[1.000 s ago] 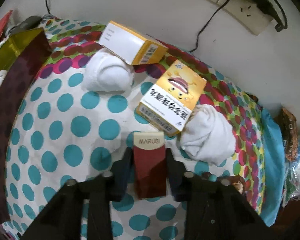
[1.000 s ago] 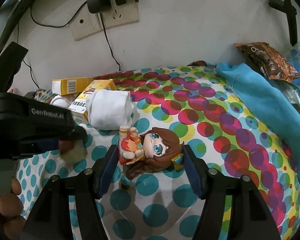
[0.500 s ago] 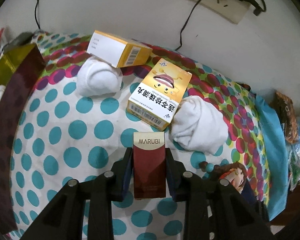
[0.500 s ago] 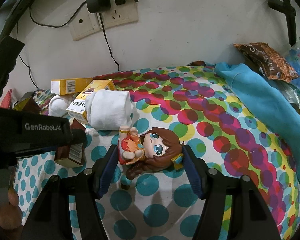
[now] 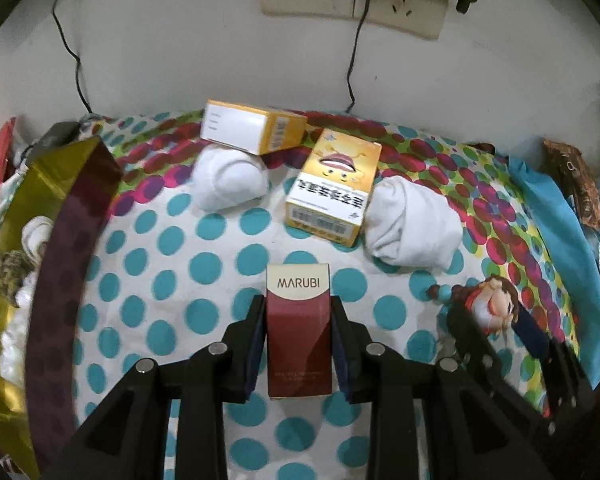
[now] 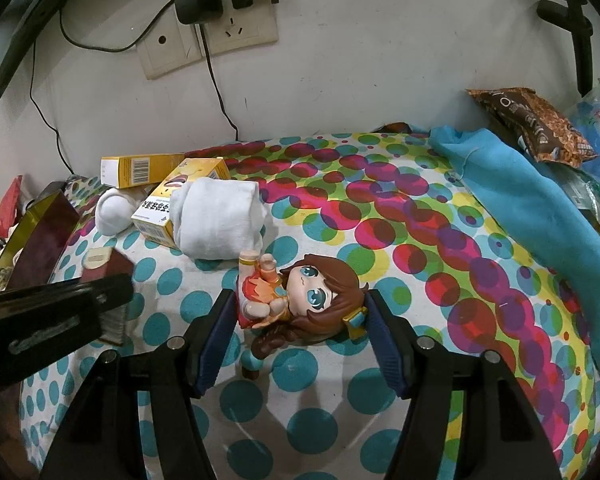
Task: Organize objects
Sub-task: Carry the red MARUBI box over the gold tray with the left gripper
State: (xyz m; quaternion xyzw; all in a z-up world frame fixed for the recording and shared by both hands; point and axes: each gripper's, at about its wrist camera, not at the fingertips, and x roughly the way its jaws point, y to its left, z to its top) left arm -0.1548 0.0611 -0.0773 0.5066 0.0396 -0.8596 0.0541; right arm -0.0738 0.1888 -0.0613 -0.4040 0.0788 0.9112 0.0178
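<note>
The dark red MARUBI box [image 5: 299, 328] is clamped between the pads of the left gripper [image 5: 299, 344], low in the frame's centre. The doll [image 6: 300, 300] is clamped sideways in the right gripper [image 6: 302, 336]. Left unsorted, it is judged, are two yellow boxes [image 5: 332, 188] and two white sock rolls [image 5: 412, 228] in the middle of the dotted cloth [image 5: 148, 264]. A gold-lined box [image 5: 40, 208] is seen at the left edge; open cloth is left between it and the held carton, while the wall closes the top
</note>
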